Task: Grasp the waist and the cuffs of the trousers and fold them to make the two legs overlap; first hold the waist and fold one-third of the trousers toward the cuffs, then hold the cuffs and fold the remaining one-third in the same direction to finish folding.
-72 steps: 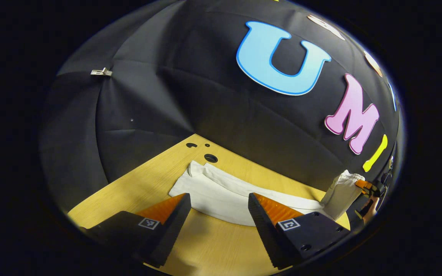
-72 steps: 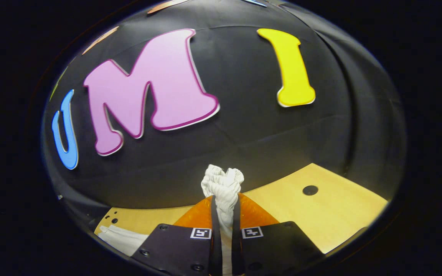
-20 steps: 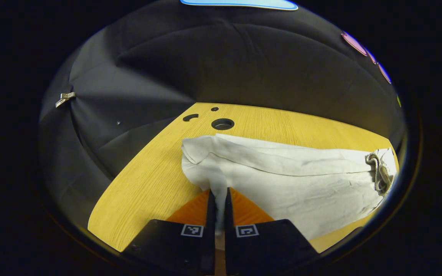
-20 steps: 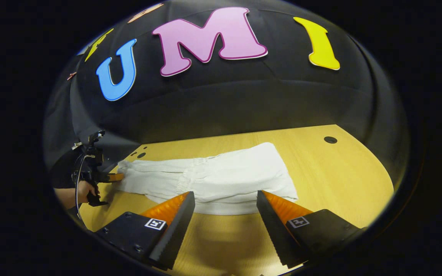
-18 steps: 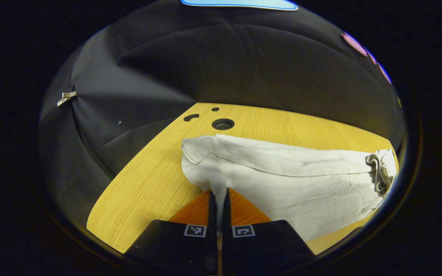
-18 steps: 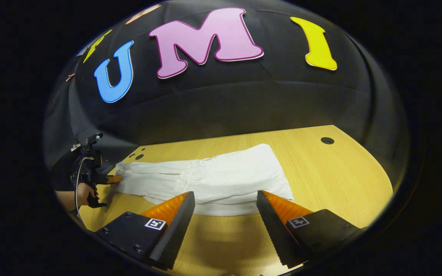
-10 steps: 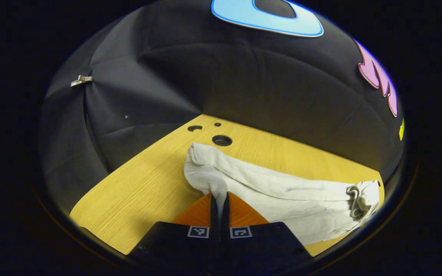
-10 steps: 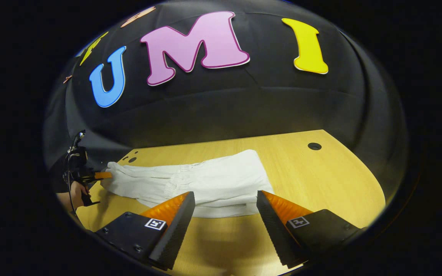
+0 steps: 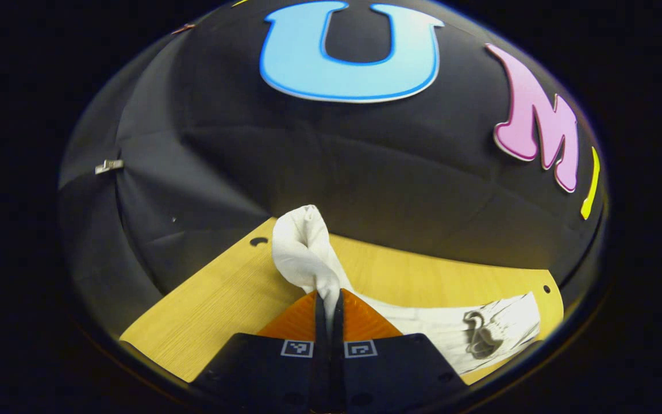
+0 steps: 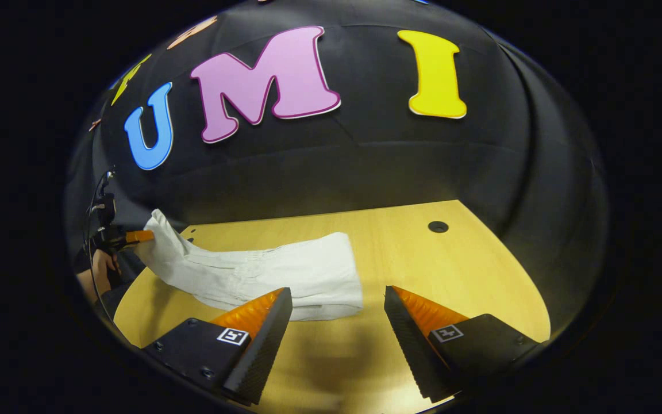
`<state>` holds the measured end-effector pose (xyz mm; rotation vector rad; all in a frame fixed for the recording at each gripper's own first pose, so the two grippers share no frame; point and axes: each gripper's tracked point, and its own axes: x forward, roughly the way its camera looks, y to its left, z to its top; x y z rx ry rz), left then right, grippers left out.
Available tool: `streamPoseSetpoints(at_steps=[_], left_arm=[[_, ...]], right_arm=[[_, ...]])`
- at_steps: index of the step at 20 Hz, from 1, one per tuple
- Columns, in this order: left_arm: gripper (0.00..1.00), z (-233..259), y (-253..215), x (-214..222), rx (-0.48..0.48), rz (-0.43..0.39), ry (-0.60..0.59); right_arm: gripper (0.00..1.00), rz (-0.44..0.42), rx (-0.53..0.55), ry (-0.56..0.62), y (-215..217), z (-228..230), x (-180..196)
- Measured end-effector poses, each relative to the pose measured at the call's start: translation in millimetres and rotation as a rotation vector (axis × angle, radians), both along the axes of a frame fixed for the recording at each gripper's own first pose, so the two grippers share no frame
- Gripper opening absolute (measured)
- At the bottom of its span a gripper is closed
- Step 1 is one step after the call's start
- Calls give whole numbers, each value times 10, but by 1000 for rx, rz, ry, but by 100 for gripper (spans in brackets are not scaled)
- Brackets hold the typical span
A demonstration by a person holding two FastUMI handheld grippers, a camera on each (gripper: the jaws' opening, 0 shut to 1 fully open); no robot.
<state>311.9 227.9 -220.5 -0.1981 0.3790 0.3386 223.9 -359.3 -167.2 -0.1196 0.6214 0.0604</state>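
One end of the trousers (image 9: 308,247) is pinched between the closed left gripper (image 9: 328,305) in the left gripper view, bunched and raised straight ahead of its tips; the rest trails off to that gripper's right along the table (image 9: 216,305).

In the right gripper view, the right gripper (image 10: 331,322) gapes empty, the folded end of the trousers (image 10: 285,270) lying flat just ahead, long axis running left toward the left gripper (image 10: 135,236), which I judge must carry its end this way.
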Motion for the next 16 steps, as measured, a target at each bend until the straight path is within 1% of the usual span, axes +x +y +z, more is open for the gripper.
streamPoseSetpoints(at_steps=[4, 9, 10, 11, 14, 16], left_arm=[[5, 453, -521, 130, 24, -49, -41], [5, 897, -1401, 276, 54, -153, -70], [2, 961, -1590, 294, 48, -174, -77], [5, 1002, -1777, 332, 44, -194, -85], [5, 1015, -2323, 410, 20, -256, -95], [5, 938, -2676, 489, 5, -299, -87]], right_arm=[[99, -35, -3, -29, -268, 327, -45], [99, -71, 5, -65, -496, 700, -136], [99, -78, 9, -71, -528, 766, -154], [99, -84, 12, -79, -568, 826, -162], [99, -111, 32, -100, -690, 989, -202], [99, -135, 39, -104, -776, 1054, -230]])
